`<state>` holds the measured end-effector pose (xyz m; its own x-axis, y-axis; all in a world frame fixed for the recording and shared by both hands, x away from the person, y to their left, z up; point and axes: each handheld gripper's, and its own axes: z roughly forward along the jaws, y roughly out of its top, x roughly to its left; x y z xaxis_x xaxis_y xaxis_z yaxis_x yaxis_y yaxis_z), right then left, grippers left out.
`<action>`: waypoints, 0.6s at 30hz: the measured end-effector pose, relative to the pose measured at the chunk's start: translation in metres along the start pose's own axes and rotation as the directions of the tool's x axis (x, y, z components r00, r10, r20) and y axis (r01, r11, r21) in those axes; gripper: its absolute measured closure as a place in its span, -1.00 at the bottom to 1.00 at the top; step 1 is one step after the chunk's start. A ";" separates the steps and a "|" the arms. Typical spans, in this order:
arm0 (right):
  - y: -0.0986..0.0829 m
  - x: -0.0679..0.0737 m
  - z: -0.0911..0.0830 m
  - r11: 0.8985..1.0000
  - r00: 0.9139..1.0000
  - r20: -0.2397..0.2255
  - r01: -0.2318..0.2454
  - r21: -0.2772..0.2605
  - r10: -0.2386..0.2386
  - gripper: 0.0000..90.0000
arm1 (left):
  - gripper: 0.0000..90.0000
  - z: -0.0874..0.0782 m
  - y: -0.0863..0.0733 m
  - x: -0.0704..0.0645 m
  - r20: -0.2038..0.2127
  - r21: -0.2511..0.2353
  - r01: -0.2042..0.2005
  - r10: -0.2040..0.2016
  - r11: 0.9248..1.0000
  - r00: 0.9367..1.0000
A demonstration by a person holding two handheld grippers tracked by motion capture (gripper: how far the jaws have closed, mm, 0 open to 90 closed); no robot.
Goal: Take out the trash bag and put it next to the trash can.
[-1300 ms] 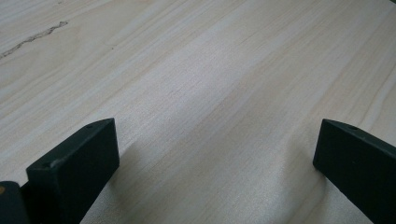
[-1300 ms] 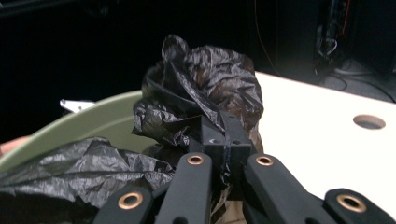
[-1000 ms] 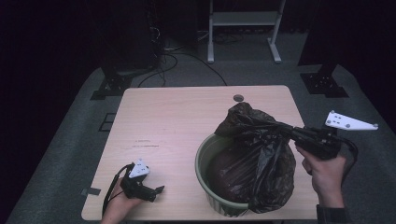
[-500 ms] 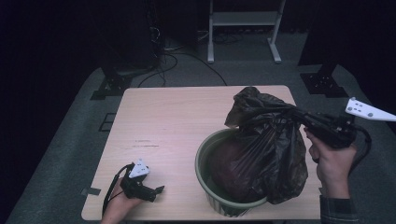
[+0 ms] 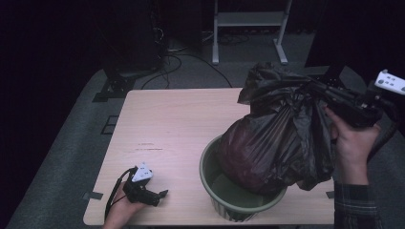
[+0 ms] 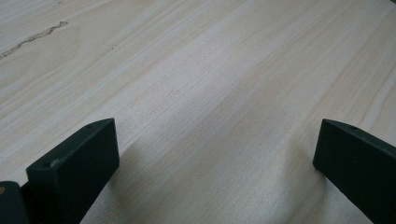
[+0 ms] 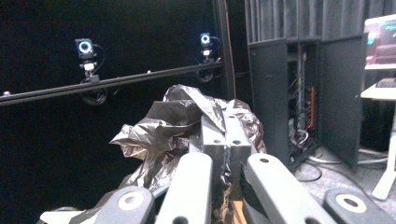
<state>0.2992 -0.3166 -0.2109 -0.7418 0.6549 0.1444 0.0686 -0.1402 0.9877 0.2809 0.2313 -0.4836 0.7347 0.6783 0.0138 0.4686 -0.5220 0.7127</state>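
Black bag (image 5: 282, 143) hangs over green bin (image 5: 229, 195), pinched by right tongs (image 5: 313, 90); left tongs (image 5: 160, 194) spread.

the right tool (image 5: 313, 90) has lifted the black bag (image 5: 279, 143) higher out of the green bin (image 5: 239, 200).

We cannot see what the dark bag (image 5: 279, 143) holds, and it hides the green bin's (image 5: 224, 186) rim toward 2 o'clock. The left tongs (image 6: 217, 149) are cut off at the frame's bottom edge, and the bag's gathered top hides the right tongs' (image 7: 224, 128) tips.
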 end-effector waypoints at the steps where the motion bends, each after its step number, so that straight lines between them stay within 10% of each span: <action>1: 0.005 -0.001 0.000 1.000 1.000 0.004 0.004 -0.007 -0.004 1.00 | -1.00 0.000 0.000 0.000 0.000 0.000 0.000 0.000 1.000 1.000; 18: 0.079 -0.021 -0.007 0.990 0.997 0.066 0.050 -0.133 -0.041 1.00 | -1.00 0.000 0.000 0.000 0.000 -0.001 0.002 -0.002 1.000 1.000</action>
<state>0.3160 -0.3467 -0.1363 -0.6986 0.7074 0.1073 -0.0574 -0.2049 0.9771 0.2809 0.2312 -0.4837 0.7337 0.6794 0.0123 0.4695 -0.5200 0.7135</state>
